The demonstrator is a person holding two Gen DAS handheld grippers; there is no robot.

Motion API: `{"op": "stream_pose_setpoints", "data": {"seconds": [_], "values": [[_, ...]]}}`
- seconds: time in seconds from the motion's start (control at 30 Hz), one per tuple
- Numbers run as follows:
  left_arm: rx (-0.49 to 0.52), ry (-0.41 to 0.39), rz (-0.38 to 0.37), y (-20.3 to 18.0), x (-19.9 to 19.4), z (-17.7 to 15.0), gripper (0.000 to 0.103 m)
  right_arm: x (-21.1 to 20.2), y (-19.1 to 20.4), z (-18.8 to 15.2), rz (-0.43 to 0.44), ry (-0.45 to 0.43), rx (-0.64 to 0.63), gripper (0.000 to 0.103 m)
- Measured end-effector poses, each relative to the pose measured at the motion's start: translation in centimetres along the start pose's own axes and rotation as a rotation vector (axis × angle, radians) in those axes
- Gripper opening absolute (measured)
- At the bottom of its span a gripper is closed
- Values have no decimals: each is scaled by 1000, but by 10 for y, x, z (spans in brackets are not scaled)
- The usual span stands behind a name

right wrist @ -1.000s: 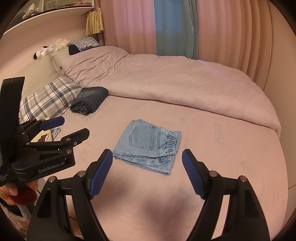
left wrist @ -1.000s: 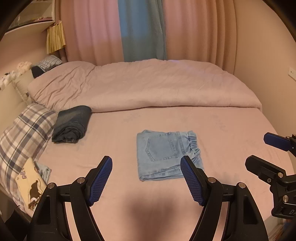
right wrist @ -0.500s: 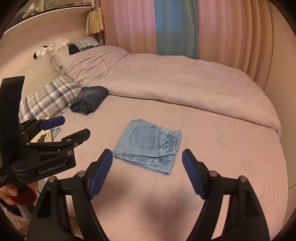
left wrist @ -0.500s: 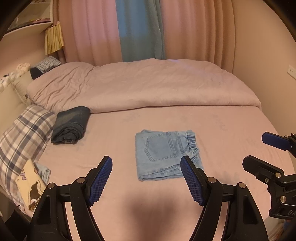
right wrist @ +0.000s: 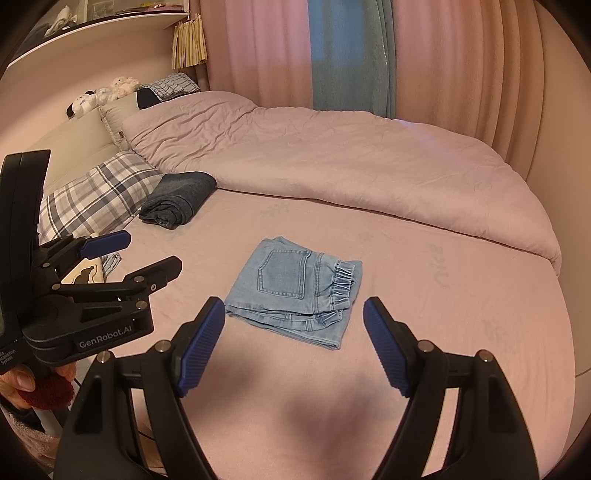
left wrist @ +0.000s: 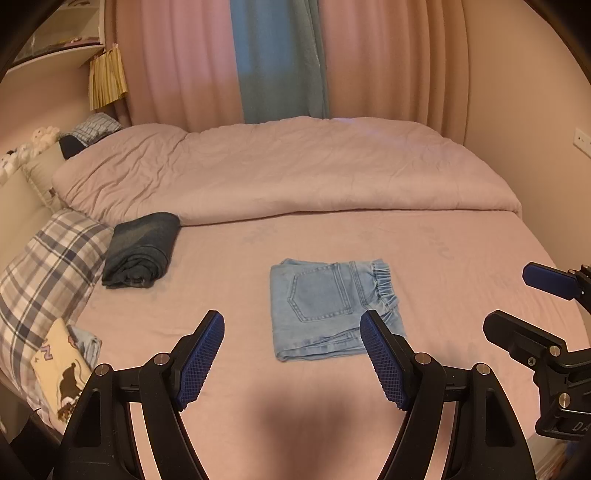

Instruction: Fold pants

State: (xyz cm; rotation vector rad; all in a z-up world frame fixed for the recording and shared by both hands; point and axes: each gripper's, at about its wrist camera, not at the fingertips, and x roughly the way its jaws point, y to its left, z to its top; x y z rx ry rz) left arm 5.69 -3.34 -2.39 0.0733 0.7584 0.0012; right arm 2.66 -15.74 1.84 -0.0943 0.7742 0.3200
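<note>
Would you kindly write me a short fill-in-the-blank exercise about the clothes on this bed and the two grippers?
1. The light blue jeans lie ____ on the bed sheet, back pocket up.
2. Both the left gripper and the right gripper are ____.
3. The dark jeans sit beside the ____ pillow.

Missing words: folded; open; plaid

- pink-sheeted bed (left wrist: 332, 387), folded pink duvet (left wrist: 288, 170) across far half
- plaid pillow (left wrist: 44, 266) at left edge
- pink curtains (left wrist: 388, 59), blue-lit gap (left wrist: 280, 59)
- wall shelf (right wrist: 96, 33) top left, warm dim light
</note>
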Motion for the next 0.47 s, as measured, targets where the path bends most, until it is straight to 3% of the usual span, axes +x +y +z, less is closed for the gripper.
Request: {"op": "stream_pose_setpoints", "data": {"seconds": [0.47], "values": [[0,0,-3,1,1,1,76,1,-1,0,0,2,-1,78]]}}
